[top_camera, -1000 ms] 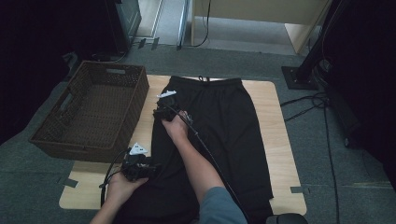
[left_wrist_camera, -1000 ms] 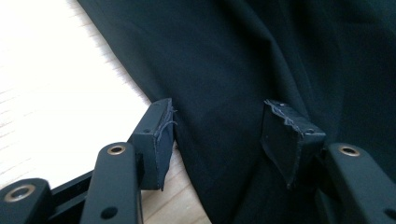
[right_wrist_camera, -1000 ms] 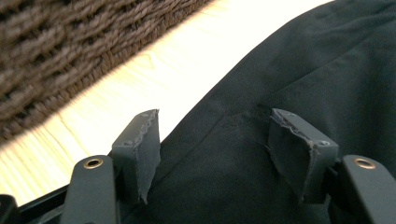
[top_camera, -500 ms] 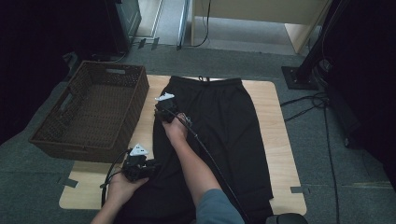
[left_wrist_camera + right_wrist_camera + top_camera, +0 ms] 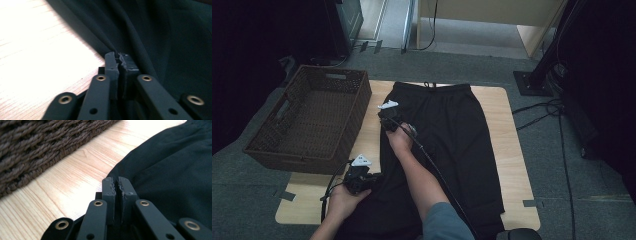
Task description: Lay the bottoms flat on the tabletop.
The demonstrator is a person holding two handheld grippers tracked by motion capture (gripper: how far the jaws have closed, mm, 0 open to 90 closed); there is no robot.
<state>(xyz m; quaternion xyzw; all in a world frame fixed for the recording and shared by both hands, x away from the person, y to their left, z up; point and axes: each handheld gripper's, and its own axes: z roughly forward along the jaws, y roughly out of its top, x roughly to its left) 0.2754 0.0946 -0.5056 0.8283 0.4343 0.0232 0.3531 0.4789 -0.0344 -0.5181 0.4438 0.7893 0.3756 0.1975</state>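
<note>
Pinching the black trousers' [image 5: 452, 135] left hem edge, both the left gripper [image 5: 121, 58] and right gripper [image 5: 117, 182] have just closed, seemingly readying a fold beside the wicker basket [image 5: 312, 125].

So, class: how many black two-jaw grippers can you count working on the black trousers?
2. The left gripper pinches the black trousers at their near left edge; the right gripper pinches the same edge farther up, beside the brown wicker basket. None seems hidden.

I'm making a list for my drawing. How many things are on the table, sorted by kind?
Black garment: 1
Brown woven basket: 1
Hand-held gripper: 2, the left and the right, both at the garment's left edge
Total: 4
</note>
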